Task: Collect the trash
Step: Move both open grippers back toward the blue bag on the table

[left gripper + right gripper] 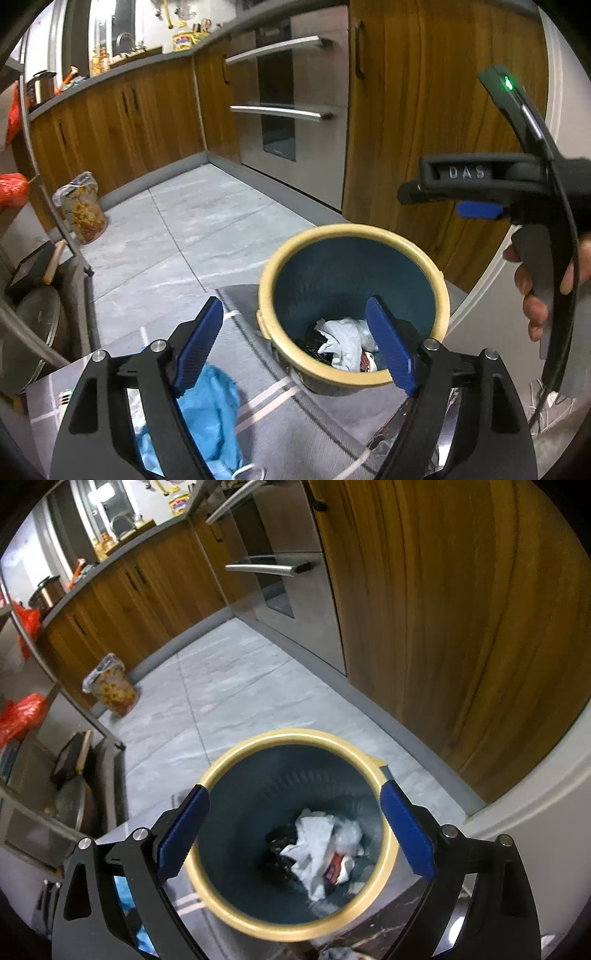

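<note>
A round bin with a cream rim (354, 230) and dark teal inside stands on the floor; it also shows in the right wrist view (295, 734). Crumpled white and dark trash (341, 343) lies at its bottom, seen too in the right wrist view (317, 843). My left gripper (295, 345) is open and empty, left of and above the bin. My right gripper (295, 832) is open and empty, directly over the bin's mouth; its body shows in the left wrist view (476, 184). A blue crumpled bag (210, 413) lies on a grey surface below my left gripper.
Wooden cabinets (436, 110) and a steel oven (295, 99) stand behind the bin. A clear bag of snacks (81, 210) sits on the tiled floor (192, 229) at the left. A metal rack with pans (33, 317) is at the far left.
</note>
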